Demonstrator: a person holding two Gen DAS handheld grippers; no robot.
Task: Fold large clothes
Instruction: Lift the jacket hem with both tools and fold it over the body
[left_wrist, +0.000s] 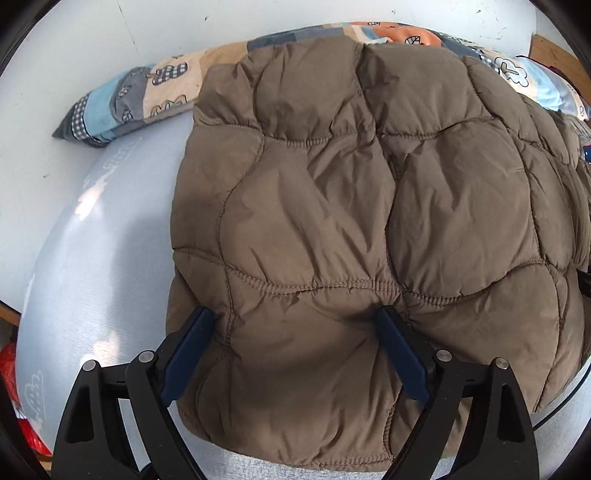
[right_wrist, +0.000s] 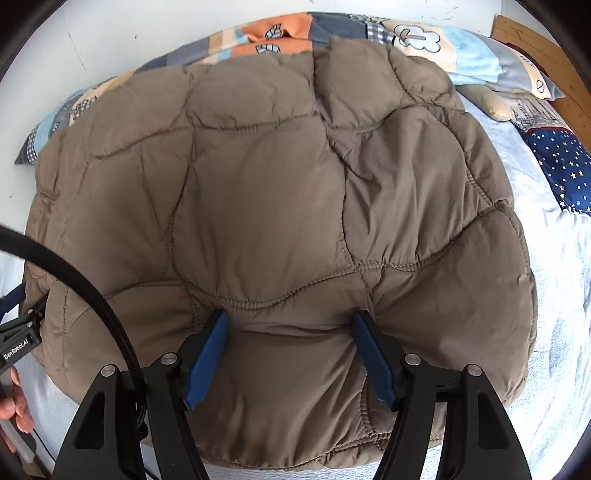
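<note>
A brown quilted puffer jacket (left_wrist: 369, 206) lies folded and puffy on the bed and fills most of both views (right_wrist: 266, 192). My left gripper (left_wrist: 295, 314) points down onto its near left part. The blue fingers (left_wrist: 188, 350) stand wide apart, with a bulge of fabric between them and the left tip at the jacket's side edge. My right gripper (right_wrist: 291, 315) sits on the near middle of the jacket, open, with a fold of fabric lying between its blue pads (right_wrist: 373, 354). Neither gripper pinches the cloth. The left gripper's body (right_wrist: 16, 339) shows at the right view's left edge.
The pale blue bed sheet (left_wrist: 96, 266) surrounds the jacket. A patchwork quilt (right_wrist: 280, 33) lies along the far side against a white wall. A navy starred pillow (right_wrist: 561, 166) and a wooden headboard (right_wrist: 546, 59) are at the right. A black cable (right_wrist: 92, 295) arcs past a hand (right_wrist: 14, 406).
</note>
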